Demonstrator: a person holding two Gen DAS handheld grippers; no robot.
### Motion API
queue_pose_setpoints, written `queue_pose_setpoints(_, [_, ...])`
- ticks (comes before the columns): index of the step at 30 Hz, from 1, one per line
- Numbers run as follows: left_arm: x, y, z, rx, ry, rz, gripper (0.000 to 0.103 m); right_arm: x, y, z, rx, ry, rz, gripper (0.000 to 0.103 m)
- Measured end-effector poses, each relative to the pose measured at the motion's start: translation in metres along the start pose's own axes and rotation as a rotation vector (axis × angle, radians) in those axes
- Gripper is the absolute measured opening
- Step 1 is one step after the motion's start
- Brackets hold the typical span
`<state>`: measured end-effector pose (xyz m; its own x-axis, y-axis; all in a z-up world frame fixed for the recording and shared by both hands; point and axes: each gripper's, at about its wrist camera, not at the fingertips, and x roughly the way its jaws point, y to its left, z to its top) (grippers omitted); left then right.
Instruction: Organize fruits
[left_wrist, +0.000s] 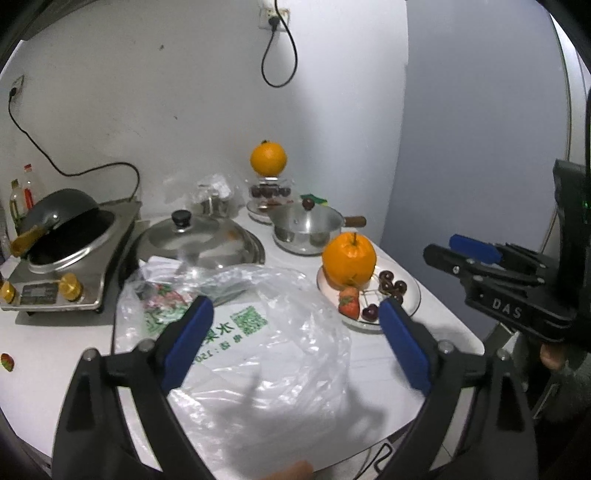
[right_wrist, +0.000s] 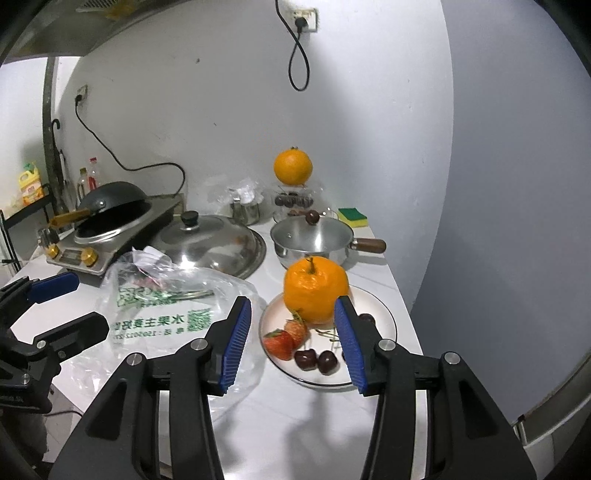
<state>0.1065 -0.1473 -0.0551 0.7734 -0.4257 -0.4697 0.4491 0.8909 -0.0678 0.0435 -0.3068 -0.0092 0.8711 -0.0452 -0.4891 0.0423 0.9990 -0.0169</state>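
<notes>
The orange (right_wrist: 316, 290) sits on the plate (right_wrist: 384, 314) with strawberries (right_wrist: 280, 343) and cherries (right_wrist: 317, 360), just beyond the right gripper (right_wrist: 291, 341), jaws moderately apart, empty. The plate nears the counter's right edge. The left gripper (left_wrist: 295, 345) gapes wide over a plastic bag (left_wrist: 258, 354).

The right gripper (left_wrist: 476, 254) body carries white letters "DAS". The clear plastic bag (right_wrist: 177, 317) bears green Chinese print reading "水果主要", a QR-style square and partly legible digits.

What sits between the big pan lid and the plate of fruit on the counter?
In the right wrist view, the small steel saucepan stands behind the gap between the lid and the plate; the plastic bag edge reaches into it nearer the camera.
</notes>
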Motion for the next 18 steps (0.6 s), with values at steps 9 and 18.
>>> queue_pose_setpoints(9, [-0.044,0.017,0.004,-0.007,-0.087,0.044,0.092,-0.040,0.029,0.009,-0.027,-0.075,-0.002,0.051])
queue_pose_setpoints(18, [-0.090,0.024,0.017,0.003,-0.195,0.086,0.092,-0.085,0.050,0.024,-0.048,-0.168,0.008,0.057])
